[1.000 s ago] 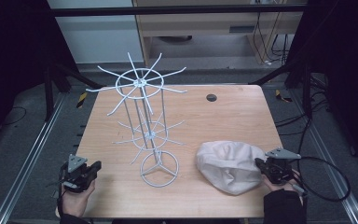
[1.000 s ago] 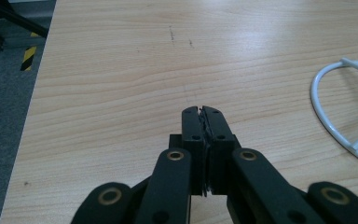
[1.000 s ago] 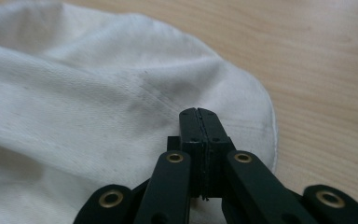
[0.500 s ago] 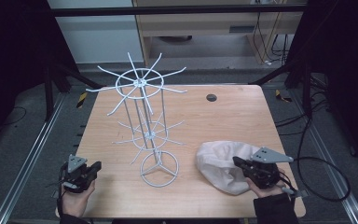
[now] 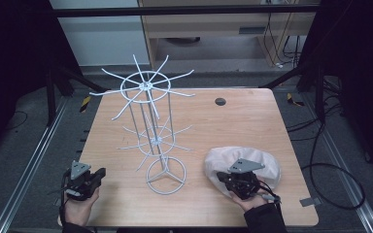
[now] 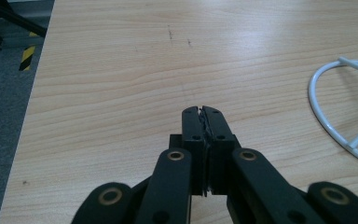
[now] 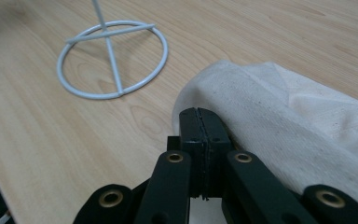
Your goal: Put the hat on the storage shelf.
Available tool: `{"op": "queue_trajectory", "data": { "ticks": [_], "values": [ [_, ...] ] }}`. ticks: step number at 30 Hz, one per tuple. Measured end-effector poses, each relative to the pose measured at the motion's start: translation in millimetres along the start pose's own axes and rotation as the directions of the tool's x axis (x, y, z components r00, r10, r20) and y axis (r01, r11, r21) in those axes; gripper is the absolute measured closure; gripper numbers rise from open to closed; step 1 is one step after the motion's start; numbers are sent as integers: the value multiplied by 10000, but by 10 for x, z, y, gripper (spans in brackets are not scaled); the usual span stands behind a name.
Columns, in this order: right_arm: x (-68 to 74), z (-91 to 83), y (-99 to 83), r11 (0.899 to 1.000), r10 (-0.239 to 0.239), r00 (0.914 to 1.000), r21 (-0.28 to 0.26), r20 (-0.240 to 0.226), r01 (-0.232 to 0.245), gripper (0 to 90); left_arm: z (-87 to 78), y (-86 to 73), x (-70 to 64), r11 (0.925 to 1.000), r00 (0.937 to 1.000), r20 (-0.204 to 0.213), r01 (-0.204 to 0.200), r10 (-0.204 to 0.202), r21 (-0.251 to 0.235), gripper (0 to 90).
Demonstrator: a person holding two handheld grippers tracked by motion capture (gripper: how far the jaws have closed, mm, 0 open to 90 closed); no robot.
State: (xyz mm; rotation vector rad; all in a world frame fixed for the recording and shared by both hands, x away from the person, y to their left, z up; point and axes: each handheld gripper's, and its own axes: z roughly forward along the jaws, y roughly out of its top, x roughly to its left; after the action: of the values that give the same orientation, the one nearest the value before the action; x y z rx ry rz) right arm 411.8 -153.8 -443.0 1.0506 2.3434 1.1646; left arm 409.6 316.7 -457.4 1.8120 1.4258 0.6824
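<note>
Nudging white cap [image 7: 289, 112], right hand-held gripper [image 7: 204, 112] clamped empty; wire rack [image 5: 151, 131] nearby, left hand-held gripper [image 6: 202, 110] closed

So there's this off-white cloth hat [image 5: 260, 162] lying on the wooden table's near right part, kind of crumpled into a soft rounded mound. The fabric looks like coarse canvas with a folded edge [image 7: 223, 84] facing the white wire rack's ring base [image 5: 165, 175], which sits just to its left without touching it. It lies flat, nothing lifted.
</note>
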Motion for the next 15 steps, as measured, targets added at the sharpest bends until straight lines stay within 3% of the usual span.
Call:
{"op": "queue_trajectory", "data": {
  "ticks": [6,13,15],
  "values": [
    [-28,152,62,9998,40,9986,217,536,-52,900,7,0,5,10000,10000,-64,-6,7,35,882],
    [-111,369,206,9980,604,9877,121,1442,-628,900,13,-1,15,10000,10000,-82,-7,7,31,882],
    [-128,400,228,9971,722,9857,108,1521,-747,900,14,-1,16,10000,10000,-77,-10,10,27,882]
  ]
}}
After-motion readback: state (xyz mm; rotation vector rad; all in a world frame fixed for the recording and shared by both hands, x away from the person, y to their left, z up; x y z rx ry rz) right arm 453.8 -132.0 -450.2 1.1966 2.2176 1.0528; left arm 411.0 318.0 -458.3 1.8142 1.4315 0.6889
